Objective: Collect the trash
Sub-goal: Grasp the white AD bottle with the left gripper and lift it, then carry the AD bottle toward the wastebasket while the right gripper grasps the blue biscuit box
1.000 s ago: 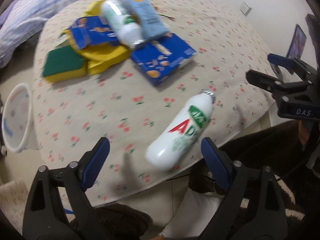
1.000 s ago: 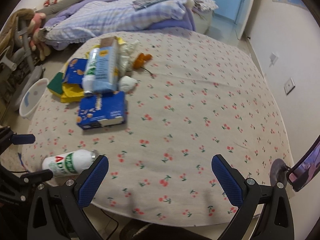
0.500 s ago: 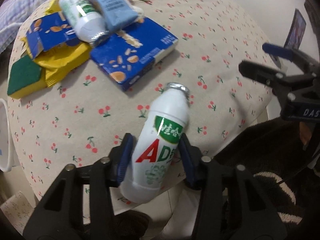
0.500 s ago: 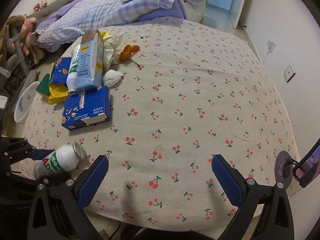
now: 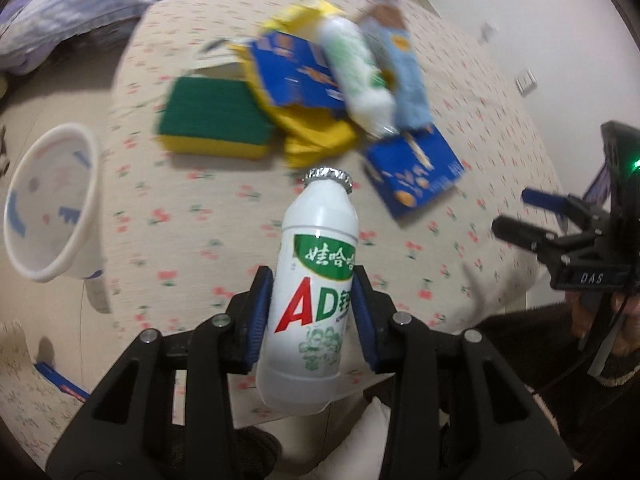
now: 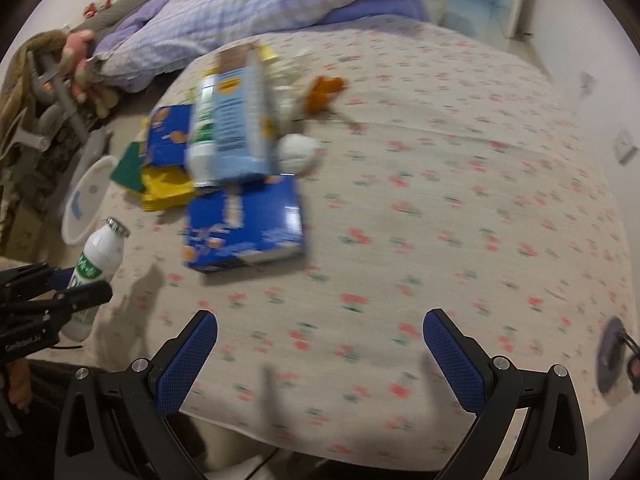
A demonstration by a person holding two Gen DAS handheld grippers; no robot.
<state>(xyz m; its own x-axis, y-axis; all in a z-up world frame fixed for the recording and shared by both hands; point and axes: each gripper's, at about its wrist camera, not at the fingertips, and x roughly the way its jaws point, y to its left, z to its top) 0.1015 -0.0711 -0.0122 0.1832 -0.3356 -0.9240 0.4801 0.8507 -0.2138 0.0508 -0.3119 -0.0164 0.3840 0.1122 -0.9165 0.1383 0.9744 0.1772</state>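
Observation:
My left gripper (image 5: pixel 312 312) is shut on a white AD milk bottle (image 5: pixel 316 276) with a foil cap, held upright above the table's near edge; the bottle also shows in the right wrist view (image 6: pixel 96 268). A white trash bin (image 5: pixel 48 204) stands on the floor to the left, beside the table. My right gripper (image 6: pixel 320 356) is open and empty over the near part of the cherry-print tablecloth (image 6: pixel 440 200). A pile of trash lies further back: a blue biscuit box (image 6: pixel 244 224), a second white bottle (image 5: pixel 356 76), a light blue carton (image 6: pixel 240 120) and yellow packaging (image 5: pixel 312 136).
A green and yellow sponge (image 5: pixel 216 124) lies left of the pile. An orange scrap (image 6: pixel 324 88) and a white crumpled ball (image 6: pixel 298 152) lie behind it. A purple checked quilt (image 6: pixel 240 16) is on the bed beyond the table. The bin also shows in the right wrist view (image 6: pixel 86 196).
My left gripper closed on the AD bottle, lifted it off the table and swung left toward the bin. My right gripper moved forward over the table, still open.

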